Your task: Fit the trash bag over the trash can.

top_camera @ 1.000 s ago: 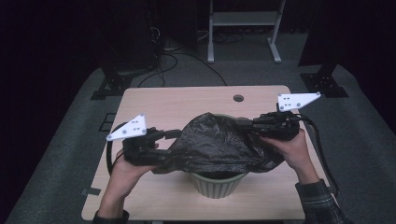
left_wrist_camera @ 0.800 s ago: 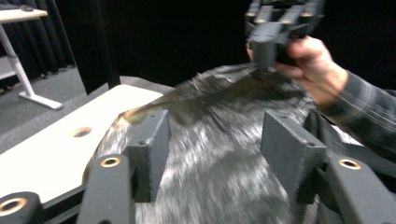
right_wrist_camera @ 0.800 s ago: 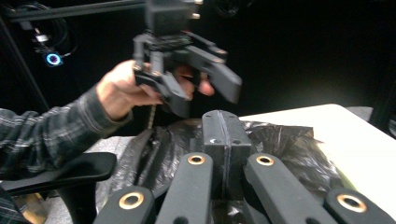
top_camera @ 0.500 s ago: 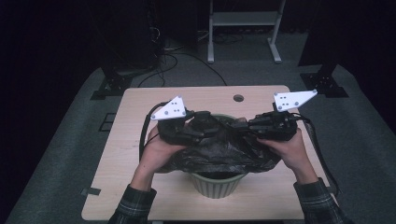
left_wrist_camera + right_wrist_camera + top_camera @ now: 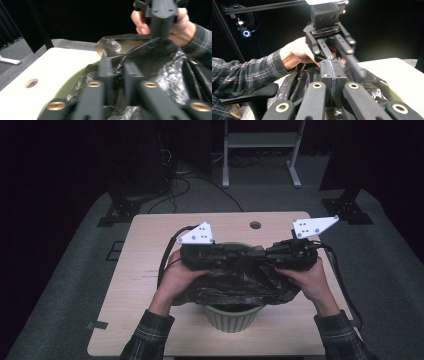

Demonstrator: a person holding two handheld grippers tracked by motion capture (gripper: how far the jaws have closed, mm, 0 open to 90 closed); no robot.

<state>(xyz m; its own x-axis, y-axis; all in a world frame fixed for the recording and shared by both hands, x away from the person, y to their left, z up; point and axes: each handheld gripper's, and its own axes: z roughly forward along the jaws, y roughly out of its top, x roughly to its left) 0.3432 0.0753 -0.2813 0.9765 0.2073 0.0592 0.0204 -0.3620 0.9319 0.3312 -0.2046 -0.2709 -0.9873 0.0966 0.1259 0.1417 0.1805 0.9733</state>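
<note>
High view: black bin bag (image 5: 235, 287) draped over pale green ribbed waste bin (image 5: 233, 315) at near edge of wooden table (image 5: 145, 270). Left gripper (image 5: 237, 254) & right gripper (image 5: 257, 255) meet nose to nose above bin's far rim, each w/ a fold of bag film. Bag loose, crumpled, not yet spread round rim.

Left gripper view: jaws nearly together, just been closing, pinching a ridge of film (image 5: 117, 75) between pads. Glossy, wrinkled plastic; green bin wall (image 5: 67, 85) showing beside it at left. Other hand (image 5: 162, 22) w/ its gripper farther off, pressing on bag edge.

Right gripper view: jaws fully closed (image 5: 332, 68), clamped on bag film bunched below and around them. Opposite gripper (image 5: 342, 57) right behind, pointing this way.

Handling, by judgement: v. light, limp, thin, slippery; tears if yanked or snagged on a jaw corner. No stiffness, so shape follows pull only. Best hold at mouth hem, gathered double-thick, two pts well apart so opening stretches over rim. Single-layer pinch prob. slips out.
</note>
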